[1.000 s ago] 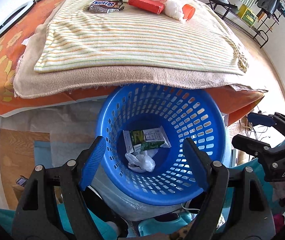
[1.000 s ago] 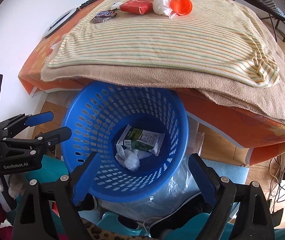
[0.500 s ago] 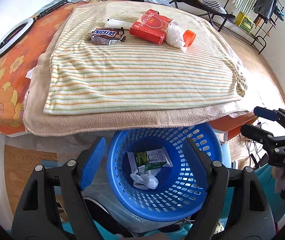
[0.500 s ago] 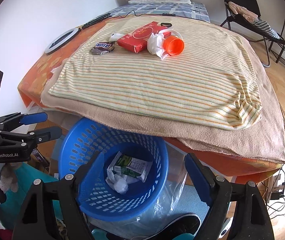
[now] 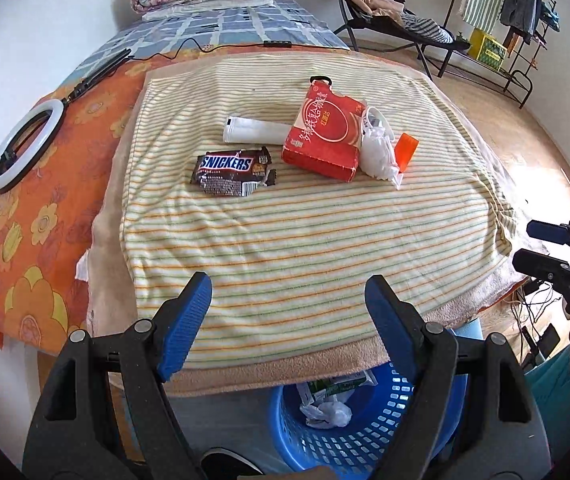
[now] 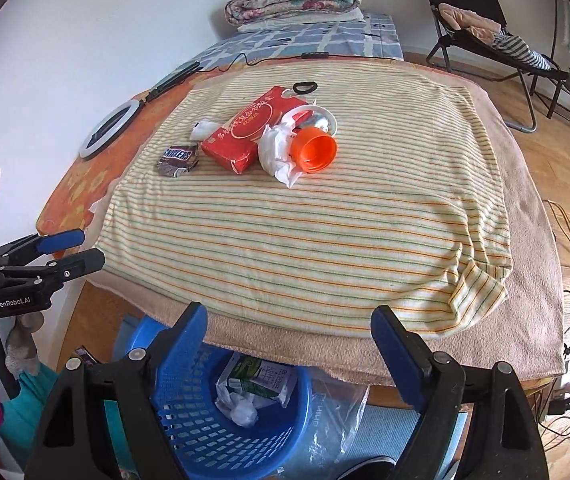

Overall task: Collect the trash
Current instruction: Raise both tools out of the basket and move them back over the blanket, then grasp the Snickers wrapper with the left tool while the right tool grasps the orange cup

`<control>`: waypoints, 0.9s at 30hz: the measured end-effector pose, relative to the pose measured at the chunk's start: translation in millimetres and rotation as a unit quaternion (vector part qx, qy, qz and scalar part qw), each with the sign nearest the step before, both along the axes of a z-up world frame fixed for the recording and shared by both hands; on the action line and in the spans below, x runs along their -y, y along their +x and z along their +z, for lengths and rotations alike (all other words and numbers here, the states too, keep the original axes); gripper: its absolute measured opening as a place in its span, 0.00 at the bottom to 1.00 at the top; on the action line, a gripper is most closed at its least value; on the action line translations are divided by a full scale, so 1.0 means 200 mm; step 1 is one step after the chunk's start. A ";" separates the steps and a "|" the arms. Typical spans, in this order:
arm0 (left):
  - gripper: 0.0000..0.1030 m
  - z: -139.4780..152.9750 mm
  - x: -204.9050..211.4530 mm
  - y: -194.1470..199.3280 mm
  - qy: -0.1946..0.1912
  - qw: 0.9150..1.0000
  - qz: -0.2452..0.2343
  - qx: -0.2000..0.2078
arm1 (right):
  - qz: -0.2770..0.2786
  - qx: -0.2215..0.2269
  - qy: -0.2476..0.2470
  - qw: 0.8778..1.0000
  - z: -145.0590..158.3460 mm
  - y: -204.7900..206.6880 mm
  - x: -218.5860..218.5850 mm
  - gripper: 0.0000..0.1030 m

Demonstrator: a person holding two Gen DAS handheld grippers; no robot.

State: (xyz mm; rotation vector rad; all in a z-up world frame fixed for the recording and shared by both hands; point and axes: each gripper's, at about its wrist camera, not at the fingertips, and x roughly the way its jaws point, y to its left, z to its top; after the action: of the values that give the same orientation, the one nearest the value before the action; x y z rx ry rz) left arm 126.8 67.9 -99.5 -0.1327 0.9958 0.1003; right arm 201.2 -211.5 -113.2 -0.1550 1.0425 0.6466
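- Striped towel (image 5: 285, 248), across the middle of both views: loose and rumpled at its lower right corner, so likely to snag on a finger and get dragged along if a pinch goes too deep.
- Blue basket (image 5: 365, 432), bottom of the frame, partly tucked under the bed's edge: easy to miss on a drop, with much of its mouth hidden by the overhang.
- Red packet (image 5: 325, 136), upper middle, touching the white tube (image 5: 253, 130) and the crumpled white bag (image 5: 379, 152): broad for a pinch and liable to shove its neighbours aside.
- Orange cup (image 5: 407, 150), on its side against the bag: apt to roll off across the towel if nudged.
- Snickers wrapper (image 5: 229, 168), just left of the packet: flat and thin, so prone to slipping out or bringing cloth with it.
- Left gripper (image 5: 289, 284) and right gripper (image 6: 289, 314): both spread wide with nothing between the fingers, well short of the pile.
- Against a second ago: towel and trash now in the middle of the frame instead of along the top.
- Basket down at the bottom edge, no longer centred between the fingers; carton (image 6: 257, 376) and white wad inside unchanged.
- Both grippers up from the basket and aimed over the bed, finger spread much as before.
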 end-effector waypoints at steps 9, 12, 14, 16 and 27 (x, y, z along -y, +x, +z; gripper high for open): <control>0.79 -0.03 -0.20 0.34 0.007 1.000 -0.003 -0.008 | -0.010 0.016 0.010 1.000 0.06 0.23 -0.05 0.82; 0.79 -0.05 -0.26 0.45 0.015 1.000 -0.007 -0.014 | -0.017 0.021 0.008 1.000 0.05 0.31 -0.08 0.79; 0.79 -0.07 -0.30 0.52 0.009 1.000 -0.011 -0.020 | -0.020 0.023 0.013 0.999 0.05 0.35 -0.10 0.70; 0.79 -0.09 -0.35 0.58 -0.010 1.000 -0.009 -0.026 | -0.025 0.022 0.022 0.999 0.04 0.40 -0.12 0.69; 0.74 -0.25 -0.48 0.84 -0.057 0.997 0.006 -0.060 | -0.042 -0.012 0.046 0.998 -0.08 0.56 -0.19 0.72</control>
State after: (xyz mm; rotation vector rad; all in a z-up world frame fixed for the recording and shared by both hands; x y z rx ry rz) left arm 295.2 164.6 -149.1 -0.2386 1.1218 0.0625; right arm 312.6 -174.5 -129.7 -0.0226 1.0355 0.6195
